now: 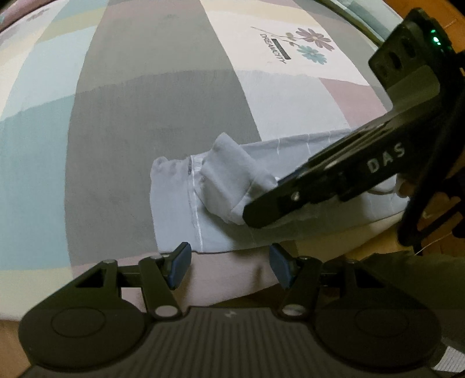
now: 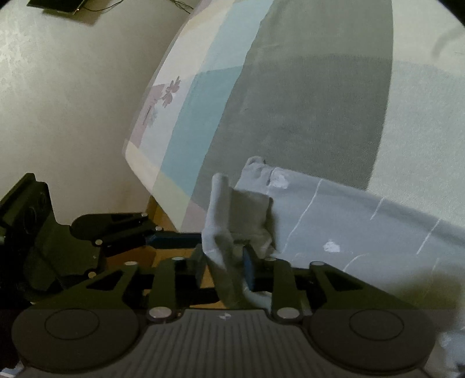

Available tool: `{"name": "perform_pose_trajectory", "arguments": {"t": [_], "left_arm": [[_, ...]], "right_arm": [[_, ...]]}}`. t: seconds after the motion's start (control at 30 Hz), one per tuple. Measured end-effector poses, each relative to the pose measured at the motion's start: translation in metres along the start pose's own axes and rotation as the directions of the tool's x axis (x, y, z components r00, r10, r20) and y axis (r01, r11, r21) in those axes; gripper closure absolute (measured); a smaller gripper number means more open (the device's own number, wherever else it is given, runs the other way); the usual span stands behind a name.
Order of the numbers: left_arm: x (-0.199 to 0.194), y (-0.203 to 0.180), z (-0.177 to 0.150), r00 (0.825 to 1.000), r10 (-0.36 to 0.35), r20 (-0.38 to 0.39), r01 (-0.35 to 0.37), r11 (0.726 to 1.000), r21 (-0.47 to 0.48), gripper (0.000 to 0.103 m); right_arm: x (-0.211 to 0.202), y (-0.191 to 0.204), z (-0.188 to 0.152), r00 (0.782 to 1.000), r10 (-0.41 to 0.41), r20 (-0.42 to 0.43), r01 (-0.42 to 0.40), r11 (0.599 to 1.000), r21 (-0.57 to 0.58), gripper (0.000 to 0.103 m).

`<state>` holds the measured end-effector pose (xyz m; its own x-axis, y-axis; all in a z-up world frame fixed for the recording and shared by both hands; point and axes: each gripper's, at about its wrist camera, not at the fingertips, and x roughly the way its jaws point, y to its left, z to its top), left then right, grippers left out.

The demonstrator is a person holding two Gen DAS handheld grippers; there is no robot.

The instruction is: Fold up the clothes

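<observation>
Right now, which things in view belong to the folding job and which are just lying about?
Part of the job:
- light grey garment on the bed, its corner flap between the right claw's fingers
- right claw
- left claw, open, empty, at the garment's near edge

Just lying about:
- patchwork bedsheet with its flower print
- dark device with cables by the wall

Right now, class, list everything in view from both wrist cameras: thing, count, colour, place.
garment: one, pale grey-blue with white lines, at the bed's near edge, one fold raised
bedsheet: one, grey, teal, cream and pink blocks, under the garment
flower print: one, purple and teal, far on the sheet
wall: one, off-white, beside the bed
left hand-held gripper: one, black with blue pads, open, empty, at the garment's edge
right hand-held gripper: one, black, jaws apart, raised fold between them
</observation>
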<state>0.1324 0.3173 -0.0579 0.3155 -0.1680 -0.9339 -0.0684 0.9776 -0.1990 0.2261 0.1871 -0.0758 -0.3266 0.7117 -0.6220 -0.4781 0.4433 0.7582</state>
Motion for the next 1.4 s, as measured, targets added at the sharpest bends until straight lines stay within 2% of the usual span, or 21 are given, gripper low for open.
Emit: {"name": "perform_pose_trajectory", "arguments": {"t": [0.2, 0.47, 0.57, 0.7, 0.83, 0.9, 0.97, 1.03, 1.13, 1.2, 1.33, 1.37, 1.4], "left_arm": [[0.006, 0.002, -0.003, 0.995, -0.089, 0.040, 0.092, 0.991, -0.093, 0.043], [-0.007, -0.003, 0.009, 0.993, -0.096, 0.073, 0.107, 0.980, -0.167, 0.042], [-0.007, -0.004, 0.018, 0.995, -0.070, 0.075, 0.085, 0.974, -0.209, 0.041], [0.013, -0.003, 0.035, 1.000, 0.023, 0.014, -0.017, 0.950, -0.312, 0.041], [0.030, -0.004, 0.045, 1.000, 0.012, 0.014, -0.005, 0.890, -0.455, 0.039], [0.035, -0.006, 0.048, 0.998, 0.058, -0.007, -0.054, 0.869, -0.492, 0.039], [0.039, -0.010, 0.052, 0.993, 0.116, -0.025, -0.113, 0.867, -0.485, 0.039], [0.044, -0.013, 0.051, 0.979, 0.195, -0.067, -0.203, 0.858, -0.473, 0.039], [0.046, -0.011, 0.041, 0.965, 0.239, -0.110, -0.262, 0.841, -0.473, 0.040], [0.046, -0.007, 0.032, 0.965, 0.229, -0.128, -0.262, 0.830, -0.493, 0.042], [0.046, -0.001, 0.022, 0.982, 0.165, -0.090, -0.187, 0.820, -0.541, 0.045], [0.048, 0.000, 0.021, 0.983, 0.163, -0.089, -0.185, 0.821, -0.541, 0.057], [0.048, 0.003, 0.021, 0.982, 0.162, -0.094, -0.187, 0.815, -0.549, 0.062]], "right_arm": [[-0.025, -0.010, 0.001, 1.000, 0.020, -0.002, -0.020, 1.000, 0.000, 0.054], [-0.074, -0.027, 0.007, 0.995, -0.038, 0.095, 0.038, 0.999, 0.005, 0.053], [-0.091, -0.039, 0.011, 0.989, -0.073, 0.132, 0.069, 0.997, 0.031, 0.053], [-0.111, -0.057, 0.009, 0.978, -0.135, 0.157, 0.126, 0.990, 0.063, 0.053], [-0.125, -0.072, 0.000, 0.972, -0.172, 0.162, 0.161, 0.984, 0.075, 0.053], [-0.131, -0.079, -0.004, 0.970, -0.181, 0.162, 0.170, 0.982, 0.080, 0.053], [-0.136, -0.086, -0.009, 0.969, -0.190, 0.160, 0.178, 0.980, 0.087, 0.053], [-0.139, -0.089, -0.012, 0.969, -0.192, 0.156, 0.179, 0.980, 0.089, 0.053], [-0.145, -0.092, -0.015, 0.970, -0.194, 0.150, 0.185, 0.980, 0.069, 0.053], [-0.148, -0.094, -0.015, 0.969, -0.199, 0.145, 0.193, 0.980, 0.053, 0.053], [-0.148, -0.098, -0.012, 0.970, -0.203, 0.136, 0.197, 0.979, 0.056, 0.052], [-0.148, -0.099, -0.012, 0.970, -0.205, 0.134, 0.199, 0.978, 0.058, 0.052], [-0.148, -0.100, -0.012, 0.970, -0.205, 0.132, 0.198, 0.978, 0.059, 0.052]]}}
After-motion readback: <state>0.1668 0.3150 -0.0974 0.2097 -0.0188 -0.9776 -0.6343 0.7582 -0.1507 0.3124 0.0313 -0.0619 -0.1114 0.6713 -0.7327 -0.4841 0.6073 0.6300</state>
